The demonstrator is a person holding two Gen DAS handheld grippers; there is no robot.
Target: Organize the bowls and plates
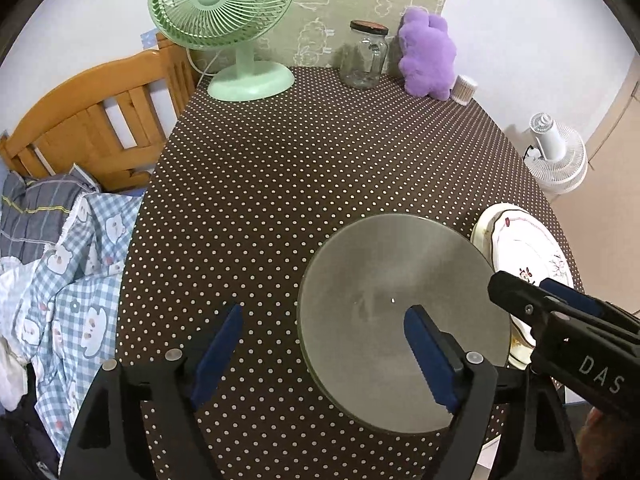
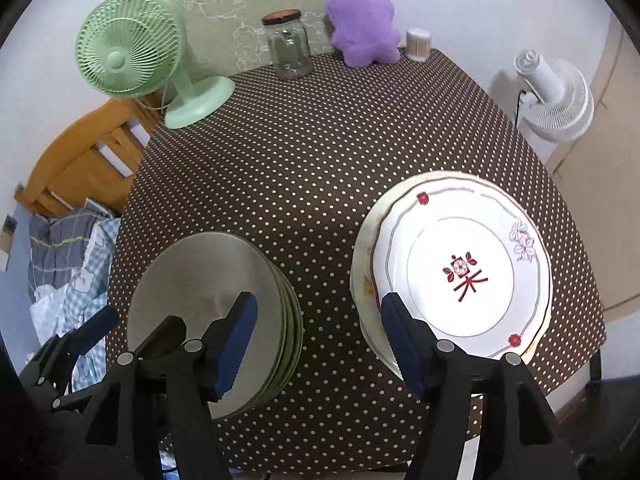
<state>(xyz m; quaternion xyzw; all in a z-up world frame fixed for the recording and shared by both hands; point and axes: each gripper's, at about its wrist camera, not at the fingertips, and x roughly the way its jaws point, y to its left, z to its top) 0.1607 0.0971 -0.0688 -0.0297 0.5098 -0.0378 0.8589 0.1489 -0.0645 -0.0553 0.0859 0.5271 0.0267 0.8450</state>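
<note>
**Both claws wide open, nothing held**

Table (image 2: pixel 304 168): brown polka-dot cloth, carries everything below.

Green fan (image 2: pixel 132 56) stands at the far left corner. Purple plush (image 2: pixel 362 20), glass jar (image 2: pixel 289 46) and a small tub of cotton swabs (image 2: pixel 418 44) line the far edge.

White plate stack (image 2: pixel 460 268): near right part of the table. Top plate has a red motif in the centre and sits slightly offset on a cream plate beneath it.

Grey plate stack (image 2: pixel 208 304): near left, apart from the white stack with bare cloth between. Several rims show at its right edge.

Your right gripper (image 2: pixel 320 340): jaws spread wide, released, gripping nothing. Its left finger overlaps the grey stack in view, its right finger overlaps the near edge of the white stack; I cannot tell if either touches.

Your left gripper (image 1: pixel 324 350): also spread wide, empty. Its right finger (image 1: pixel 430 356) sits over the grey plate's face, the left one over bare cloth. Contact: cannot tell.
</note>
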